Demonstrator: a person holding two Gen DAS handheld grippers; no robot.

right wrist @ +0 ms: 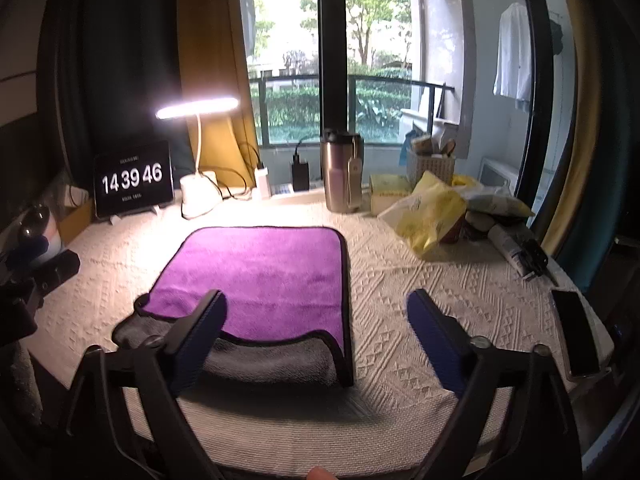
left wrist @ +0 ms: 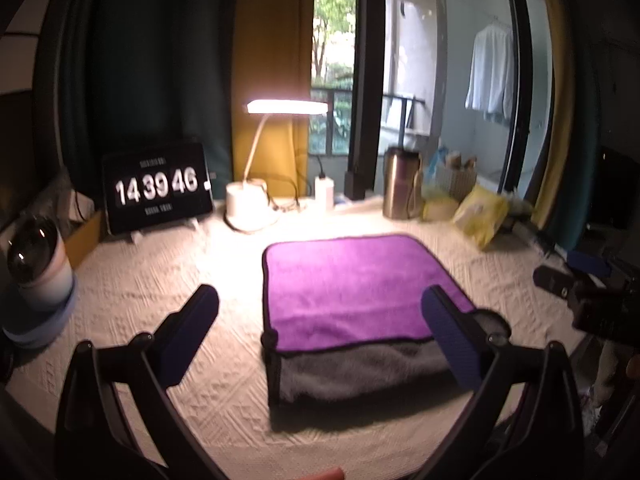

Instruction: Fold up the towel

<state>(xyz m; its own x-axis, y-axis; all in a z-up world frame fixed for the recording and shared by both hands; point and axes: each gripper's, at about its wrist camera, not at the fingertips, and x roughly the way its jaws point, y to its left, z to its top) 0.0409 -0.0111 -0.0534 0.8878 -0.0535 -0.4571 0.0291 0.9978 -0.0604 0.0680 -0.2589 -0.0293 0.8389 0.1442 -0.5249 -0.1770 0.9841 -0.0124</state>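
Observation:
A towel, purple on top and grey underneath point(left wrist: 352, 288), lies folded on the cream textured tablecloth point(left wrist: 160, 280). Its grey lower layer sticks out at the near edge. It also shows in the right wrist view point(right wrist: 264, 272). My left gripper point(left wrist: 320, 312) is open and empty, hovering above the towel's near left part, its right finger over the near right corner. My right gripper point(right wrist: 316, 312) is open and empty, above the towel's near right edge, with its left finger over the towel. The left gripper's body shows at the left edge of the right wrist view point(right wrist: 36, 276).
At the back stand a tablet clock point(left wrist: 158, 192), a lit desk lamp point(left wrist: 256, 196), a steel tumbler point(right wrist: 340, 172), a wicker basket point(right wrist: 430, 164) and yellow bags point(right wrist: 432, 212). A phone point(right wrist: 576, 332) lies at the right edge. A white round device point(left wrist: 40, 264) stands at the left.

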